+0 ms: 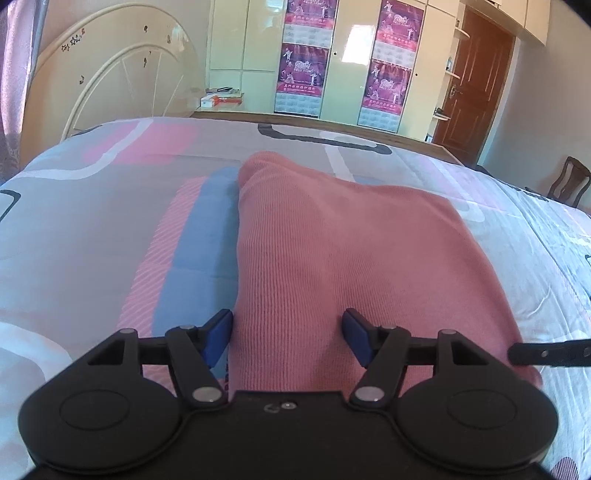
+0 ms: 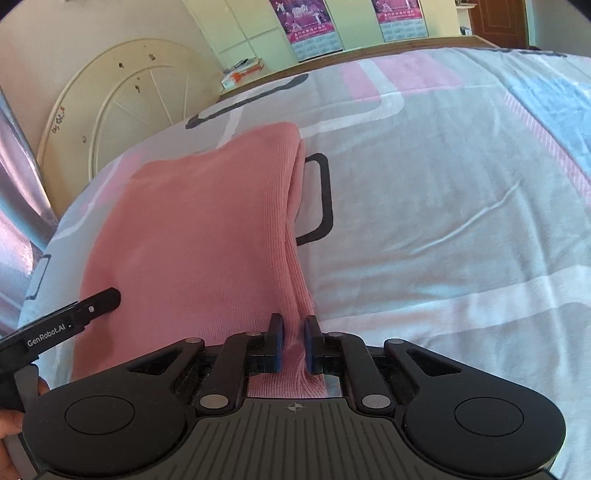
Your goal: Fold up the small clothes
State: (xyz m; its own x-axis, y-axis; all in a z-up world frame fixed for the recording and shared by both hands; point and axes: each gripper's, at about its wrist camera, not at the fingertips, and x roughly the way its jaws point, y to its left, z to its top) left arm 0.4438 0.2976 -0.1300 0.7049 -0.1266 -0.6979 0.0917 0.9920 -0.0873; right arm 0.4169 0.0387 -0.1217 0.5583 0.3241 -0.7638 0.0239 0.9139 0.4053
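Right wrist view: the right gripper (image 2: 293, 345) pinches the near edge of the pink knitted garment (image 2: 192, 229) lying folded on the bed (image 2: 461, 221). The left gripper (image 1: 287, 334) stands wide open over it, holding nothing; it should take the same edge before lifting, I think.

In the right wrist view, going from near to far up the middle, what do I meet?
right gripper, shut on the near edge of the pink knit garment → the garment stretching away → patterned bed cover → wooden bed edge → cupboard doors with posters.
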